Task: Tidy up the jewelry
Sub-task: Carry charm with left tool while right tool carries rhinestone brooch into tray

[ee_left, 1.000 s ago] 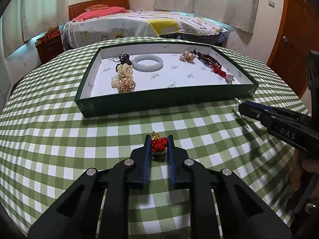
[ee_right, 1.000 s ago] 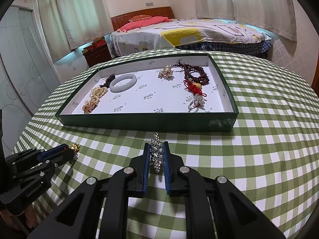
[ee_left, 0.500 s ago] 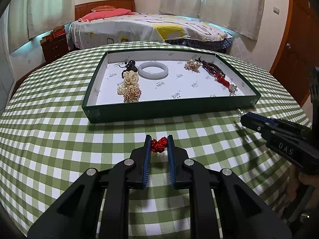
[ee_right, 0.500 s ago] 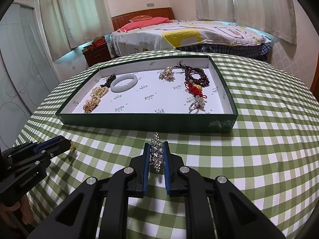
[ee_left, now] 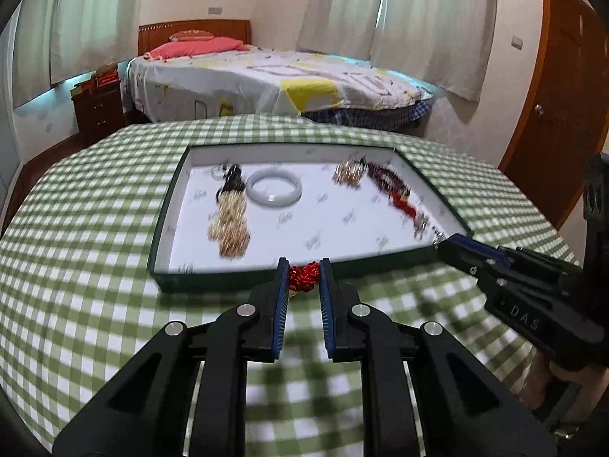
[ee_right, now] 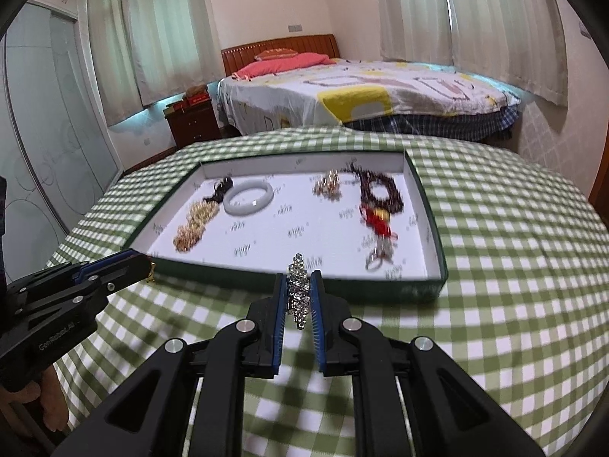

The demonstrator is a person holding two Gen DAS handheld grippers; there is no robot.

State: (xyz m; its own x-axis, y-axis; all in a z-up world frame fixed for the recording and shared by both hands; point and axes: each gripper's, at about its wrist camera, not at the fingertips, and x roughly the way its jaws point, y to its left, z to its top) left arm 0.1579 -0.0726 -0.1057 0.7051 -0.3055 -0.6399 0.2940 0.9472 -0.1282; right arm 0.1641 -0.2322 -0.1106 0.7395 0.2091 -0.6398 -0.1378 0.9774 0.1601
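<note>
My left gripper (ee_left: 303, 278) is shut on a red beaded ornament (ee_left: 303, 277) with a small gold piece below it, held above the cloth just before the green tray's front wall (ee_left: 213, 280). My right gripper (ee_right: 298, 295) is shut on a silver crystal piece (ee_right: 297, 289), held in front of the tray wall (ee_right: 380, 290). Each gripper shows in the other's view: the right one (ee_left: 443, 245) at the tray's right front corner, the left one (ee_right: 146, 266) at its left front corner.
The white-lined tray holds a pale jade bangle (ee_left: 274, 191), a gold bead cluster (ee_left: 229, 228), a dark red bead string (ee_right: 377, 186) with a red tassel, and small gold pieces (ee_right: 328, 186). A green checked cloth (ee_left: 87, 289) covers the round table. A bed stands behind.
Both grippers have lifted their pieces off the cloth and moved forward toward the tray's front wall. The tray now looks closer and blurred by motion.
</note>
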